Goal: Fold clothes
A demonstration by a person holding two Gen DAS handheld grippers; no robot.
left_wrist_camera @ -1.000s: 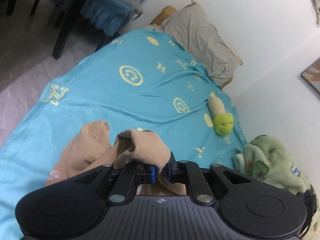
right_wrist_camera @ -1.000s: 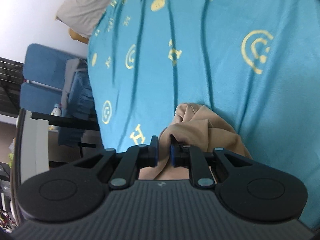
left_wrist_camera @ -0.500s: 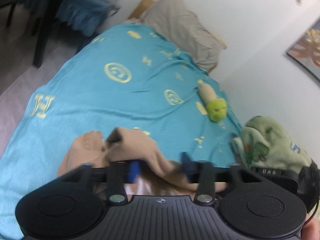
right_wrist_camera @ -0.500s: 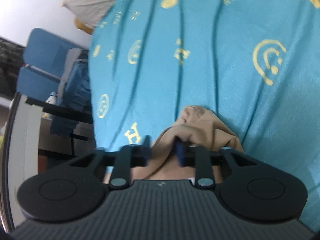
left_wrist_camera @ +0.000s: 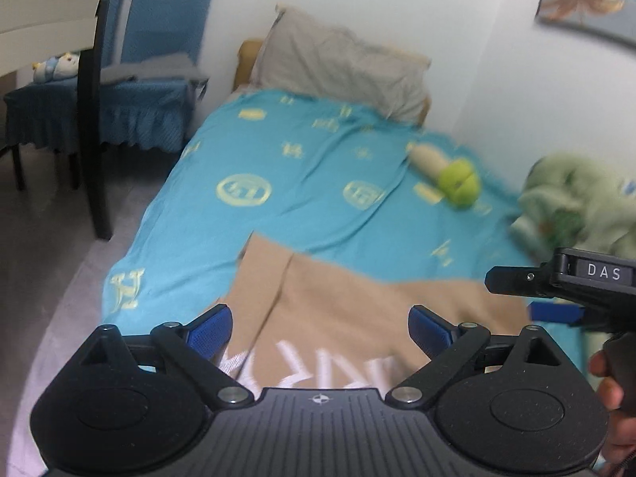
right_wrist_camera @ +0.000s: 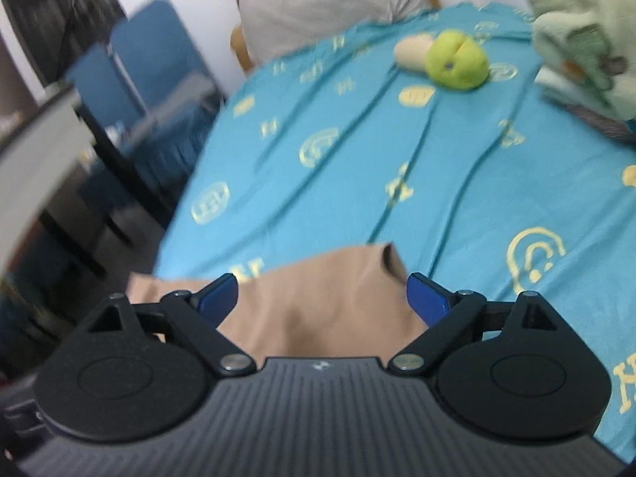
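Released, tan garment [left_wrist_camera: 349, 314] lies flat beneath both opened grippers.

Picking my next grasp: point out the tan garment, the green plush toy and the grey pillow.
tan garment [left_wrist_camera: 357, 302], left wrist view, flat middle panel.
green plush toy [right_wrist_camera: 457, 59], right wrist view, round green head.
grey pillow [left_wrist_camera: 342, 67], left wrist view, centre of case.
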